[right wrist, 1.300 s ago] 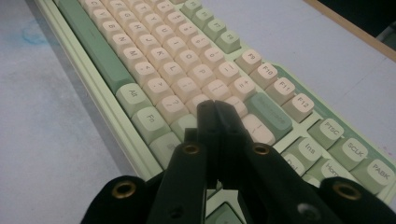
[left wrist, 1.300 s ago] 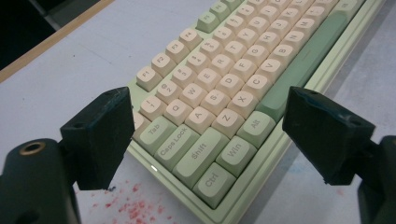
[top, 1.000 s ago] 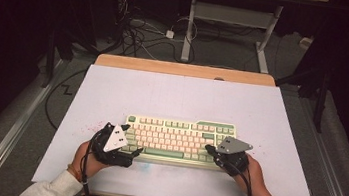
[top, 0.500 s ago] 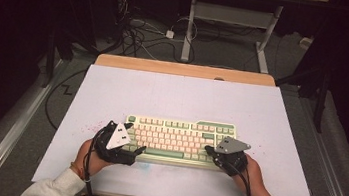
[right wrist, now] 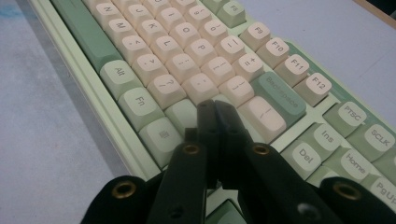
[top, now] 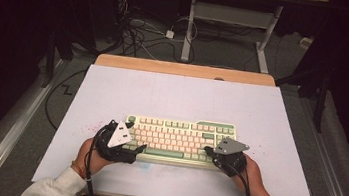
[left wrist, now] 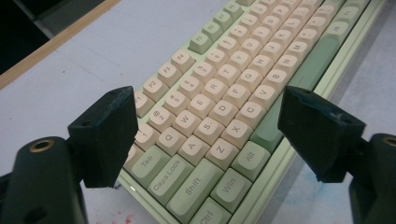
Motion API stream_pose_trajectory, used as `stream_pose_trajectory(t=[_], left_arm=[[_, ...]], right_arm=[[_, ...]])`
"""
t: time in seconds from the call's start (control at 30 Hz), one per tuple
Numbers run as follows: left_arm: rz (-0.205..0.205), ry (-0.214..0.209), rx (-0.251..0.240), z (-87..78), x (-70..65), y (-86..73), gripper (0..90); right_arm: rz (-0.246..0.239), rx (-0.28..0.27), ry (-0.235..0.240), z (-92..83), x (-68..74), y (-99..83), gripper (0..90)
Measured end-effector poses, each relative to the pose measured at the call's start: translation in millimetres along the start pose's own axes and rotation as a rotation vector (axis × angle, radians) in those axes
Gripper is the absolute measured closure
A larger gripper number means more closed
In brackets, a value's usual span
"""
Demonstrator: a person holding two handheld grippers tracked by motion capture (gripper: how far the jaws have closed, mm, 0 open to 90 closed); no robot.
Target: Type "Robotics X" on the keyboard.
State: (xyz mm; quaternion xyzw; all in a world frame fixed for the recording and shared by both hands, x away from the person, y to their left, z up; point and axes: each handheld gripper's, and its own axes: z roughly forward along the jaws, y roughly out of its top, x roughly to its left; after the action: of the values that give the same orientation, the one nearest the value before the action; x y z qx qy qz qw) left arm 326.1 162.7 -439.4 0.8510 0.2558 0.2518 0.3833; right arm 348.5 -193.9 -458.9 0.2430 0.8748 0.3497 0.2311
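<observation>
A pale green keyboard (top: pixel 180 139) with cream keys lies on the white tabletop (top: pixel 182 99), near its front edge. My left gripper (top: pixel 133 138) hovers at the keyboard's left end, held by a hand. In the left gripper view its jaws stand wide open (left wrist: pixel 217 130) over the letter keys (left wrist: pixel 219 112), with nothing between them. My right gripper (top: pixel 208 151) is at the keyboard's right end. Its jaws are shut together (right wrist: pixel 215 109), the tips low over the keys beside the Backspace key (right wrist: pixel 278 93). Whether the tips touch a key I cannot tell.
A wooden strip (top: pixel 186 69) runs along the table's far edge. Behind it are cables (top: pixel 140 31) on the floor and a white desk frame (top: pixel 232 19). Metal rails (top: pixel 13 123) flank the table. Faint pink specks (top: pixel 90 129) mark the surface left of the keyboard.
</observation>
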Motion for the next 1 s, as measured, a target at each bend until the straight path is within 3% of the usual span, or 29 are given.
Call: stream_pose_trajectory(t=[0.23,0.27,0.3,0.33,0.4,0.43,0.47,0.67,1.0], left_arm=[[-0.001,-0.007,0.006,0.0,1.5,0.1,31.0],[-0.004,-0.007,0.016,0.3,2.8,0.1,42.6],[-0.004,-0.007,0.016,0.3,2.8,0.1,48.8],[-0.013,-0.025,0.018,0.5,3.9,0.1,48.8],[-0.017,-0.035,0.019,0.6,5.2,1.0,62.4],[-0.020,-0.042,0.021,0.7,5.8,1.7,62.4],[-0.021,-0.055,0.023,0.8,6.4,2.3,68.9],[-0.015,-0.058,0.047,4.4,6.5,4.9,84.9],[-0.004,-0.090,0.090,21.4,7.1,18.0,87.7]], right_arm=[[-0.002,-0.002,-0.002,0.2,0.3,-0.3,90.0],[-0.002,-0.003,-0.004,0.3,0.6,-0.5,90.0],[-0.001,-0.003,-0.006,0.4,1.0,-0.4,90.0],[-0.001,-0.003,-0.006,0.4,1.0,-0.4,90.0],[-0.003,-0.002,-0.007,0.3,1.0,-0.5,90.0],[-0.003,-0.002,-0.007,0.3,1.0,-0.5,90.0],[-0.004,-0.002,-0.008,0.2,1.2,-0.6,90.0],[-0.004,-0.004,-0.011,0.2,1.5,-0.7,90.0],[-0.006,-0.008,-0.013,0.5,1.9,-1.1,90.0]])
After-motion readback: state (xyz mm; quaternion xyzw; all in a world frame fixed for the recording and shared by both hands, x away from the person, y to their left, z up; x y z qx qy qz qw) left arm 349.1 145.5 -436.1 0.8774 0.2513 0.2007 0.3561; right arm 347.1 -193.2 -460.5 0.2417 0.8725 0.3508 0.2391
